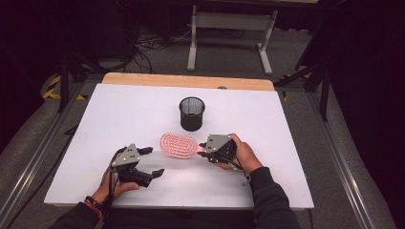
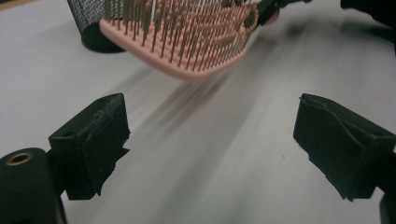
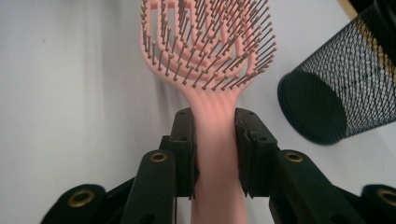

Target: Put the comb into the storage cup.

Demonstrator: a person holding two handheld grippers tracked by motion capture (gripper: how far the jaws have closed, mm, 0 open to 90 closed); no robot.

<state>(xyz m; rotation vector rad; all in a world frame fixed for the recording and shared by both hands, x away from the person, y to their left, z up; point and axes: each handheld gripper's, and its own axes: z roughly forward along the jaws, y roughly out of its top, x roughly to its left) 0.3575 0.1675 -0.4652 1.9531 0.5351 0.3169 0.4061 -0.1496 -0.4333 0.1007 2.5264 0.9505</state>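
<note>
My right tool pinches the pink hairbrush by its handle, head just above the surface near the mesh cup. Left tool spread, empty (keep it clear). I'd tilt handle-down, lower straight into the cup.

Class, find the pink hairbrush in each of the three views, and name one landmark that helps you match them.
High view: pink hairbrush at table centre, handle toward the right gripper.
Left gripper view: brush head along the top, bristles up.
Right gripper view: centre, handle clamped between the jaws.
Shared landmark: black mesh cup beside the brush.
</note>
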